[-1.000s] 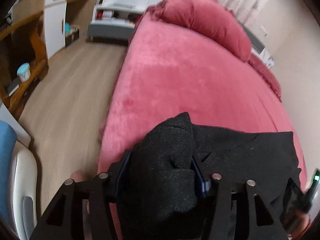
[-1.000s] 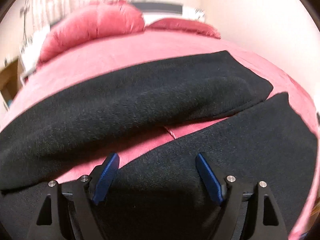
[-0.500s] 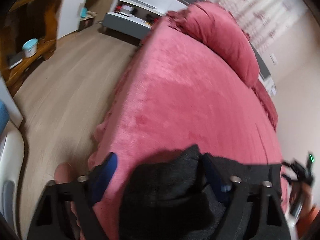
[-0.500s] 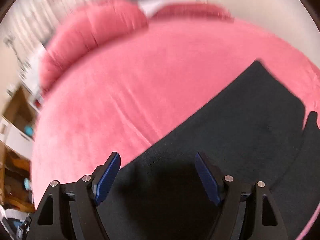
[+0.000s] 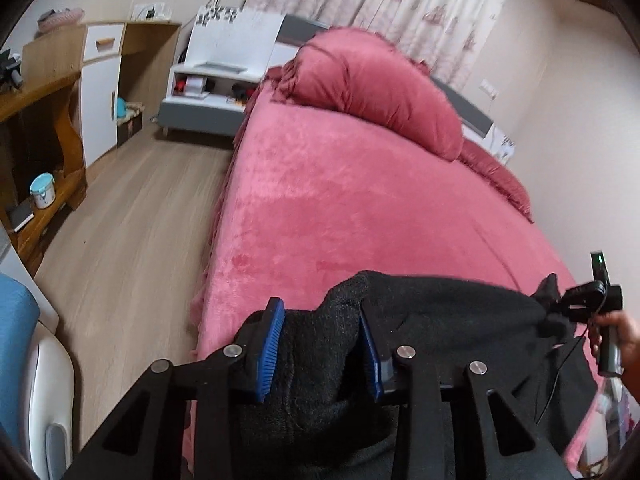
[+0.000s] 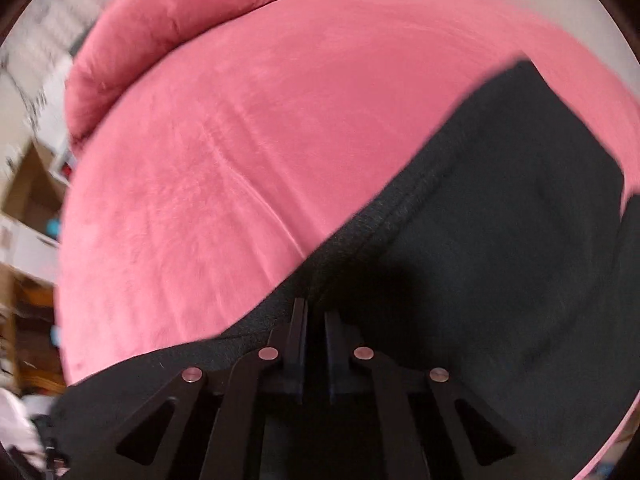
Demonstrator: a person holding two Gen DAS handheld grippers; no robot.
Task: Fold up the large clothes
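Observation:
A large black wool coat (image 5: 452, 320) lies at the near end of a pink bed (image 5: 360, 208). My left gripper (image 5: 320, 332) is shut on a thick bunched fold of the coat, which fills the gap between its blue pads (image 5: 272, 344). In the right wrist view the coat (image 6: 500, 240) spreads across the lower right, and my right gripper (image 6: 316, 320) is shut on its stitched edge, fingers almost together. The right gripper also shows in the left wrist view (image 5: 576, 300), held in a hand and pinching the coat's far corner.
A pink bolster pillow (image 5: 372, 84) lies at the head of the bed. Wooden floor (image 5: 120, 232) runs along the bed's left side, with a wooden desk (image 5: 36, 128) and a white-grey cabinet (image 5: 216, 92) beyond. A blue and white chair (image 5: 24, 360) stands at the near left.
My right gripper has closed from wide open onto the coat's edge. My left gripper has closed tighter on the bunched fold and tilted up, showing more of the room.

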